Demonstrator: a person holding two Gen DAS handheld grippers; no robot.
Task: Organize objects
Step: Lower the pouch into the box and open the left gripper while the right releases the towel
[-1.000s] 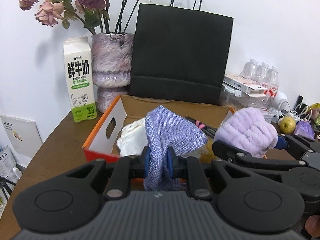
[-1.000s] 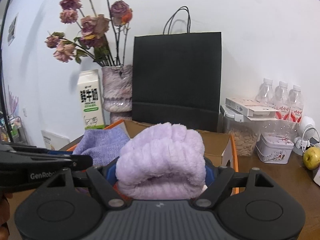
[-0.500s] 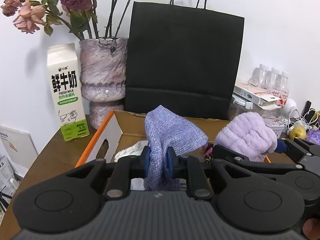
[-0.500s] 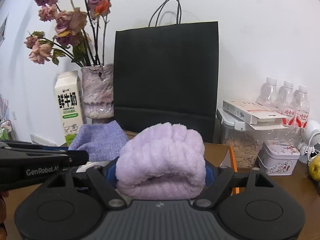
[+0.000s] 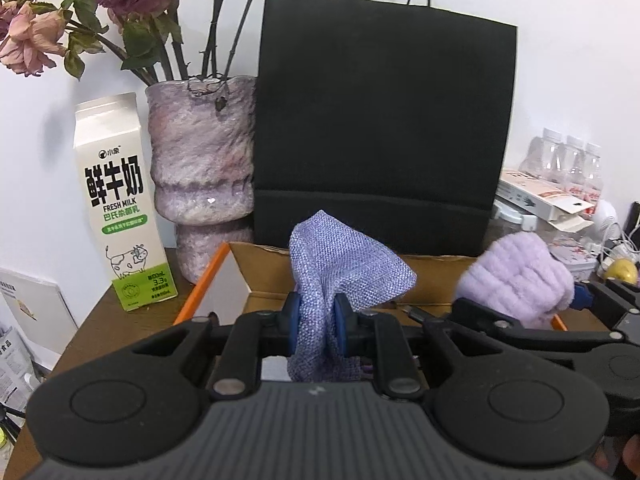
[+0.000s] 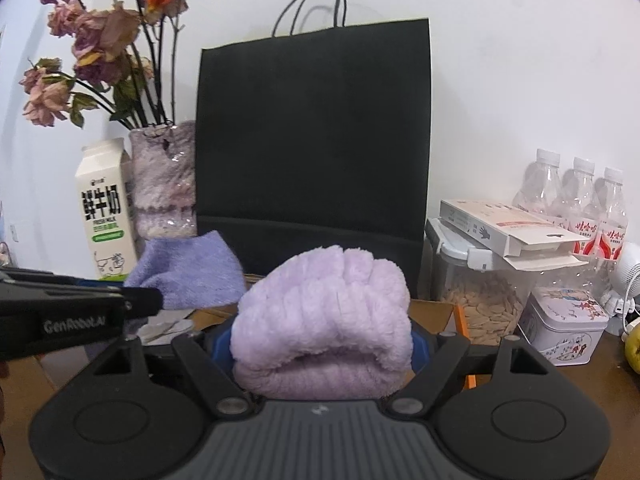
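Note:
My left gripper [image 5: 317, 322] is shut on a blue-purple woven cloth pouch [image 5: 344, 270], which sticks up between its blue pads above the open cardboard box [image 5: 256, 276] with orange edges. To its right a fluffy lilac rolled towel [image 5: 520, 278] hangs in the other gripper. In the right wrist view my right gripper [image 6: 322, 346] is shut on that lilac towel [image 6: 324, 316], which fills the wide gap between its pads. The woven pouch [image 6: 188, 274] and the left gripper's black arm show at the left. A black paper bag [image 6: 316, 152] stands right behind the box.
A milk carton [image 5: 120, 204] and a purple vase [image 5: 200, 176] of dried roses stand at the back left. At the right are a jar of seeds [image 6: 476, 288], a flat carton, water bottles [image 6: 576, 200], a tin [image 6: 564, 328], a yellow fruit [image 5: 622, 270] and cables. The wall is close behind.
Both grippers have carried their cloths forward over the box toward the black bag, which now looks larger. The box's contents have dropped out of view below the grippers. Both grips are unchanged.

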